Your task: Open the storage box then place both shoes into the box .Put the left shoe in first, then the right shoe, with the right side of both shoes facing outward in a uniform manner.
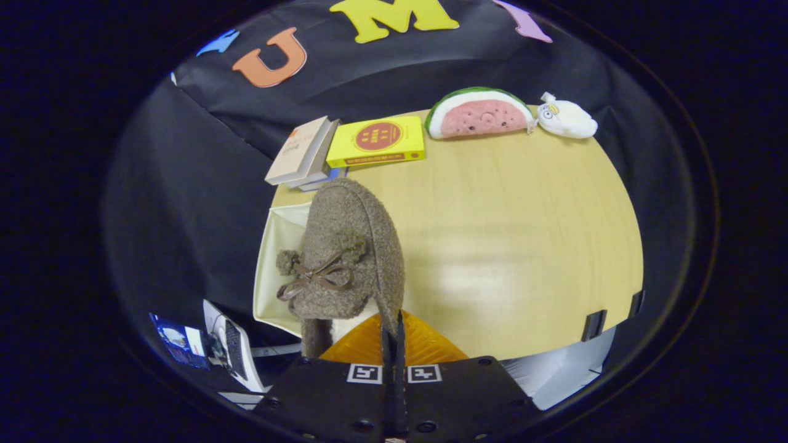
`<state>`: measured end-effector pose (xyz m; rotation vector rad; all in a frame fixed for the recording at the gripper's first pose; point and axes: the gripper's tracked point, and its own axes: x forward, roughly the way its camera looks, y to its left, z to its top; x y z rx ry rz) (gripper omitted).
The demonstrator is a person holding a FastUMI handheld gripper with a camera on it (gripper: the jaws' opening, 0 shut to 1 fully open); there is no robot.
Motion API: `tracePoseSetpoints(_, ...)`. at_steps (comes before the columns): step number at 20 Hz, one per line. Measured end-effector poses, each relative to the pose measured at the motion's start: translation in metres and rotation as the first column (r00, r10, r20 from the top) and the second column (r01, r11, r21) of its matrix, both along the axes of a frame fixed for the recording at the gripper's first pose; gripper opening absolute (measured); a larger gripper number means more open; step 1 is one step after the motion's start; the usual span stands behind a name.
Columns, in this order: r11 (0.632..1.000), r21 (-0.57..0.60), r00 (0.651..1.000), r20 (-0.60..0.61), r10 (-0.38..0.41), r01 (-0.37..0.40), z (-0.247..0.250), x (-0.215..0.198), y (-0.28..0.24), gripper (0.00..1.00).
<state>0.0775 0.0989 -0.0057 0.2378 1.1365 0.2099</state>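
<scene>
One fuzzy shoe [345, 252] we see pinched at its rim by the closed tongs [394, 335]. It reaches ahead of them, over the white box [277, 271] at the table [511, 246] edge.

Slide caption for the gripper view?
Gripper shut on fuzzy brown shoe, held over the open storage box.

The gripper [394, 335] fingers pinch the fuzzy shoe [348, 252] (bow-trimmed) above the storage box [277, 264].
</scene>
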Motion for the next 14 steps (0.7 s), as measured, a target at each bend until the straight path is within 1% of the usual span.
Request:
tracePoseSetpoints(3,1.0,0.007,1.0,-0.03,0.001,-0.001,-0.004,0.002,0.047,0.0)
tracePoseSetpoints(5,1.0,-0.015,1.0,-0.021,0.01,-0.011,-0.006,0.009,0.075,0.0)
tracePoseSetpoints(7,0.999,-0.032,1.0,-0.016,-0.002,0.002,-0.013,0.015,0.099,0.0)
tracePoseSetpoints(9,0.999,-0.045,0.999,-0.02,-0.027,0.026,-0.025,0.023,0.121,0.0)
tracePoseSetpoints(14,0.99,-0.1,0.994,-0.014,-0.106,0.104,-0.066,0.036,0.145,0.01)
